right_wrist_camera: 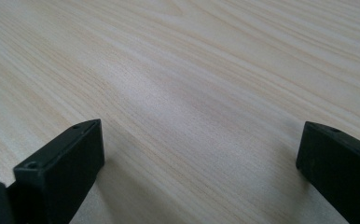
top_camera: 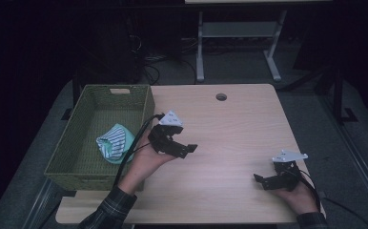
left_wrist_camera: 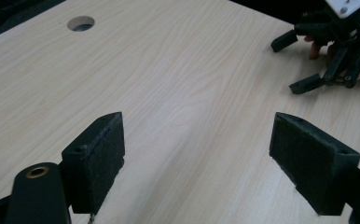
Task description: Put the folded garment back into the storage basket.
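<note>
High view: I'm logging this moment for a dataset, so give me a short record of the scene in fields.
basket: green woven basket at the table's left edge
contents: striped cloth inside the basket
left gripper: open, holds nothing, right of the basket
right gripper: open, holds nothing, near the table's front right
table: light wood table, round hole near its far edge

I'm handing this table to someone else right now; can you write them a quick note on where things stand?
Left gripper: open, holding nothing, above the table beside the basket.
Right gripper: open, holding nothing, low over the table's near right corner.
The striped cloth lies bunched inside the green woven basket at the table's left edge.
Done: cloth is in the basket.
Left: nothing else lies on the tabletop to move.
</note>
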A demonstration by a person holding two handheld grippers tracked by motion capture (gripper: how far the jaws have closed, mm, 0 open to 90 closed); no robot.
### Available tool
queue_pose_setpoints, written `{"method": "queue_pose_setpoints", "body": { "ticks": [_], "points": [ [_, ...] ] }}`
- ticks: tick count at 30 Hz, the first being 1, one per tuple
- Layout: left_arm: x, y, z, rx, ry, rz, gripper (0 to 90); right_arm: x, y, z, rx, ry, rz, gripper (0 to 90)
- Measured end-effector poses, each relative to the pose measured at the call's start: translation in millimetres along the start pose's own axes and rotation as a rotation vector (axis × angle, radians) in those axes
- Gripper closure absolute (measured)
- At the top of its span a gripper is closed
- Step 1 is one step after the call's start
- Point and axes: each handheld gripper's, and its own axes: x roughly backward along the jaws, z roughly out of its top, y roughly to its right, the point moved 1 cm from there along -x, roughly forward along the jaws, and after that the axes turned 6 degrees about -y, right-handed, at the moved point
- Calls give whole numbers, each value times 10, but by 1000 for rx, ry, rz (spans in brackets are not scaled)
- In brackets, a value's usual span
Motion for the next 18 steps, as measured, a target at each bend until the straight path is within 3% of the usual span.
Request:
{"method": "queue_pose_setpoints", "body": {
  "ticks": [4,10,13,18],
  "points": [
    [-118,60,0,-13,-7,-5,175,0,0,0,0,1,-1,6],
    [-253,100,-52,11,29,-5,175,-2,1,2,1,0,1,6],
    [-386,151,-155,-3,-7,20,166,-1,0,1,0,-1,0,6],
    [-513,173,-283,6,-23,33,166,0,1,1,2,-1,0,6]
  ]
}}
